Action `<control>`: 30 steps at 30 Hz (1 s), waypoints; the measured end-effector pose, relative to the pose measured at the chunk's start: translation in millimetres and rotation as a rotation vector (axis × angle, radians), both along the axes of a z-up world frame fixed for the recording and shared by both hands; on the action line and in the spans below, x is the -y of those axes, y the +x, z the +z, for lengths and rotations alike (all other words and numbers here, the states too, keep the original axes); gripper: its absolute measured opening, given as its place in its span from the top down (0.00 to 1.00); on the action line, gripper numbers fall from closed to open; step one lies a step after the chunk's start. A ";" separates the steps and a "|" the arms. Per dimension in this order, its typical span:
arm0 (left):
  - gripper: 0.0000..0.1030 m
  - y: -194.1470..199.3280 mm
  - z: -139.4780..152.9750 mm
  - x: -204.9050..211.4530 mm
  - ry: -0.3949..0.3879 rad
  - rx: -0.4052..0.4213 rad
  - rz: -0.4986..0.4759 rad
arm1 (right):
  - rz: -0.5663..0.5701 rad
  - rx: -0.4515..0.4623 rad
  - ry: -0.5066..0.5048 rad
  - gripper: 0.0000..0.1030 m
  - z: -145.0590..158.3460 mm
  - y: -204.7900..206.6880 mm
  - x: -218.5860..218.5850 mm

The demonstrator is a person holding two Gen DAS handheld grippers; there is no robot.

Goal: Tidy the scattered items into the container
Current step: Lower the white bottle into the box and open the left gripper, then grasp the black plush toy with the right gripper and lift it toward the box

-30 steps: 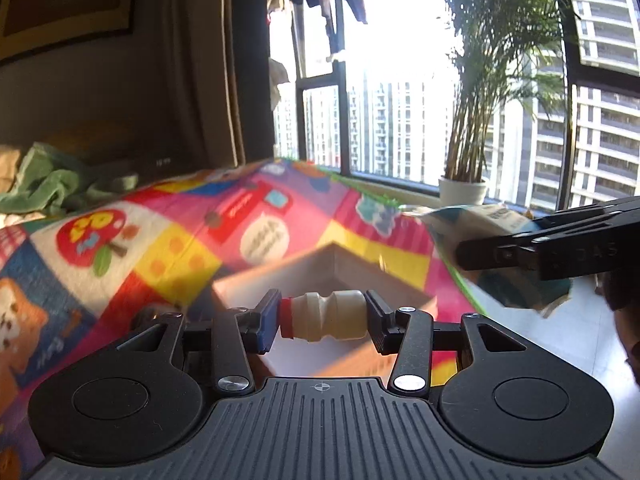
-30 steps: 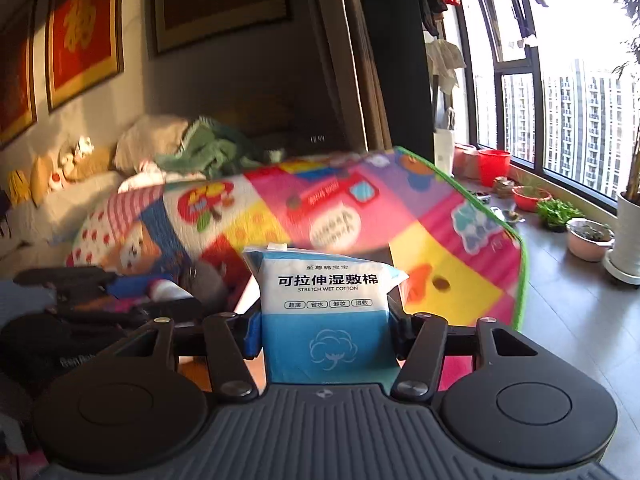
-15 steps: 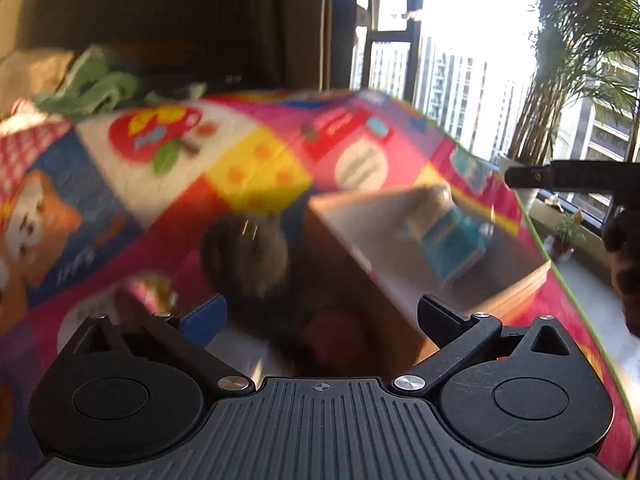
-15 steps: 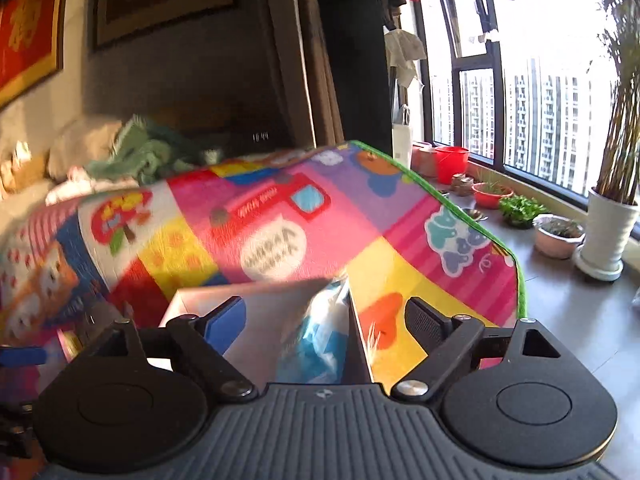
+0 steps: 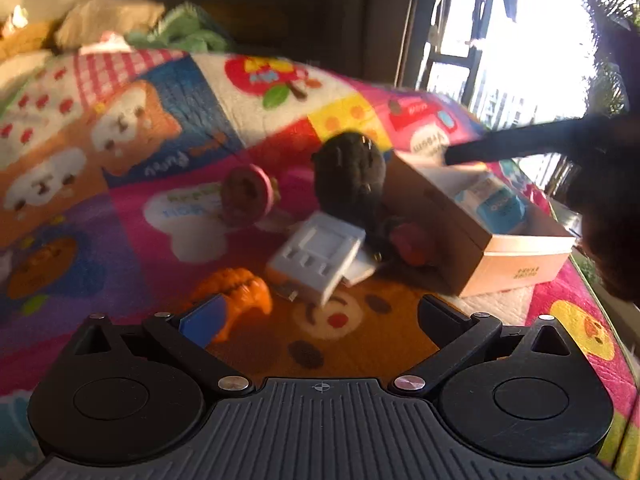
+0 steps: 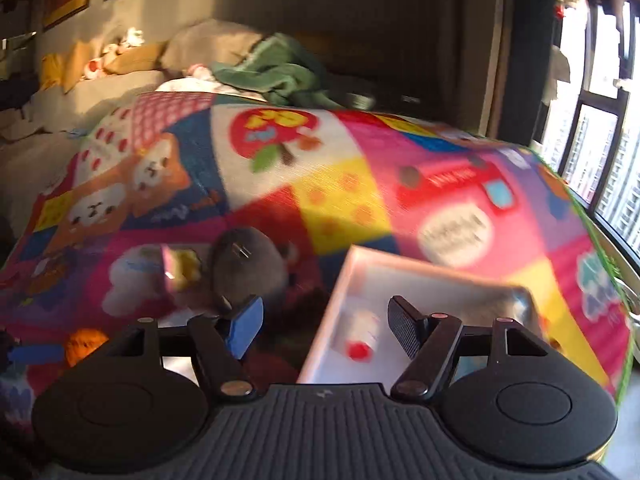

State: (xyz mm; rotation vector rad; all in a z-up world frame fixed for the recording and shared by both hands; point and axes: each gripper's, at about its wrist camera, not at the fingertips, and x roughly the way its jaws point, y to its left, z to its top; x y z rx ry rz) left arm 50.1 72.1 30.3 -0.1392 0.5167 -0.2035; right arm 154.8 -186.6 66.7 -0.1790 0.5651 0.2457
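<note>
A cardboard box lies on a colourful play mat, with a blue-and-white cotton pack inside. In the right wrist view the box holds a small white bottle with a red cap. Scattered left of the box are a white plastic item, an orange croissant toy, a pink donut toy, a dark round plush and a red item. My left gripper is open and empty above the mat. My right gripper is open and empty over the box's left wall.
The play mat covers the whole surface; its green edge drops off on the right toward a window sill. A green cloth and pillows lie at the back. The right gripper's dark finger reaches over the box.
Both grippers have opened and let go: the bottle and the cotton pack now lie in the box. Both grippers have swung left toward the scattered items.
</note>
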 end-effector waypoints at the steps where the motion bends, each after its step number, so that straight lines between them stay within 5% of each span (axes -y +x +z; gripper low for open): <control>1: 0.00 -1.3 1.4 -0.5 -0.002 0.010 -0.004 | 0.007 -0.016 0.016 0.20 1.7 11.8 -12.0; 6: 0.00 -4.4 0.8 -9.0 -0.034 0.012 0.014 | -0.018 -0.113 0.089 0.13 -12.5 70.0 -60.6; 7: 0.00 -3.9 -0.2 -11.2 -0.033 0.006 0.021 | -0.018 -0.130 0.074 0.15 -19.6 78.2 -69.7; 9: 0.00 -4.2 -2.5 -14.0 -0.020 0.007 0.026 | -0.009 -0.166 0.008 0.40 -32.9 88.3 -83.0; 11: 0.00 -6.0 -3.6 -14.7 -0.006 0.010 0.007 | 0.016 -0.135 -0.035 0.44 -28.0 77.1 -83.1; 15: 0.00 -12.3 -0.2 -4.2 0.031 0.037 -0.058 | 0.059 -0.177 0.194 0.44 12.9 32.8 -35.7; 20: 0.00 -22.3 6.0 27.0 0.045 0.047 -0.192 | 0.040 -0.160 0.267 0.43 40.1 -48.6 25.0; 26: 0.00 -39.9 10.2 76.0 0.103 0.051 -0.395 | -0.074 -0.432 0.426 0.43 -0.8 -99.6 95.8; 30: 0.00 -47.1 6.5 105.2 0.160 0.036 -0.475 | -0.185 -0.504 0.505 0.39 -45.1 -108.1 126.9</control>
